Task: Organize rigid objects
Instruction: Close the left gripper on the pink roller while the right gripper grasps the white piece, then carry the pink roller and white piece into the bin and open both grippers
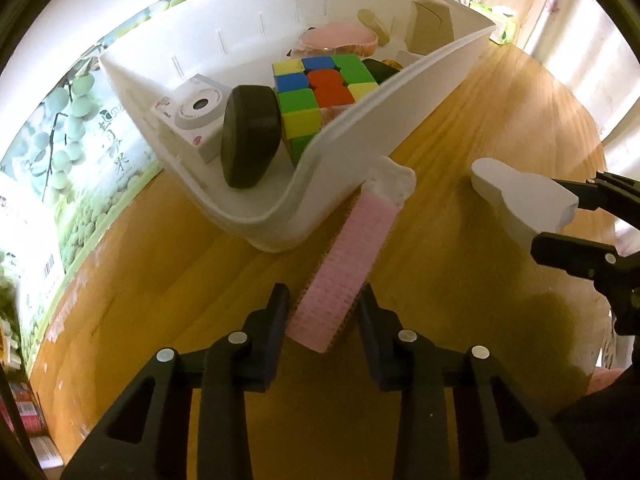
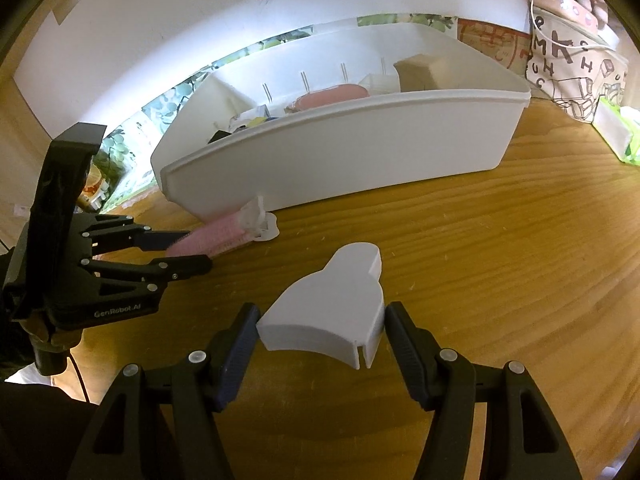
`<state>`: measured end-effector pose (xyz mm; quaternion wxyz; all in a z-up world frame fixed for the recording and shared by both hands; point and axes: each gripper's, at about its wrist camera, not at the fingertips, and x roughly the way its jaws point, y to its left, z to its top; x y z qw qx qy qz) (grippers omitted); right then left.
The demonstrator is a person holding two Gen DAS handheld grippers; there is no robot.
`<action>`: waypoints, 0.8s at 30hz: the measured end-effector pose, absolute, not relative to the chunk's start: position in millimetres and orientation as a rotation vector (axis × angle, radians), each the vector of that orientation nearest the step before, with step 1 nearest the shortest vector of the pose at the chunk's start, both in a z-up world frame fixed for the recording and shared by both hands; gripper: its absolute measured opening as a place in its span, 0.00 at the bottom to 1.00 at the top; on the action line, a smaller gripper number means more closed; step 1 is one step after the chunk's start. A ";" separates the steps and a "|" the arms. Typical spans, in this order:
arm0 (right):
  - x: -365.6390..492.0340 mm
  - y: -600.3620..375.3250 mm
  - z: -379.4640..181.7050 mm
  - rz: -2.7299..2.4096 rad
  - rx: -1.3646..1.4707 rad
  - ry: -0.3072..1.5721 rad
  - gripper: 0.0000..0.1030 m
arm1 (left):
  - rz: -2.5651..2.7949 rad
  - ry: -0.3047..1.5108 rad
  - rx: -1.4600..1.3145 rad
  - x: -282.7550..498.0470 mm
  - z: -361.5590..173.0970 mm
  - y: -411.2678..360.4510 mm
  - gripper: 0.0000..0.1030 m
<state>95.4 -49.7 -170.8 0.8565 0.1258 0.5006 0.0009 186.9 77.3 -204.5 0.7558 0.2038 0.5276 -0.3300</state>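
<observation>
A pink bristly roller point(image 1: 340, 256) with a white end cap lies on the wooden table point(image 2: 480, 260), its cap against the white bin's point(image 1: 400, 80) near corner. My left gripper point(image 1: 324, 316) is shut on its near end, one pad on each side. In the right wrist view the same roller point(image 2: 224, 236) shows in the left gripper point(image 2: 196, 250). A white bell-shaped block point(image 2: 332, 308) sits low over the table with my right gripper point(image 2: 320, 328) shut on its wide end. The block point(image 1: 520, 196) and right gripper point(image 1: 560, 218) also show in the left wrist view.
The bin holds a colour cube point(image 1: 320, 92), a black round puck point(image 1: 248, 136), a white toy camera point(image 1: 192, 120), a pink oval item point(image 1: 340, 38) and a beige box point(image 1: 430, 24). A lettered tote bag point(image 2: 572, 68) and a tissue pack point(image 2: 616, 132) stand at the right. Green printed cartons point(image 1: 72, 140) line the left.
</observation>
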 end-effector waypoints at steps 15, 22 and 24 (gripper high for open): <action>81.6 -55.1 -154.2 0.021 0.251 1.031 0.63 | -0.669 1.150 0.260 137.0 -176.7 132.8 0.25; 77.0 -60.3 -144.7 0.067 0.229 1.015 0.62 | -0.597 1.099 0.126 113.8 -150.2 153.4 0.25; 75.6 -61.5 -141.2 0.081 0.220 1.008 0.62 | -0.566 1.080 0.095 111.0 -142.5 155.2 0.25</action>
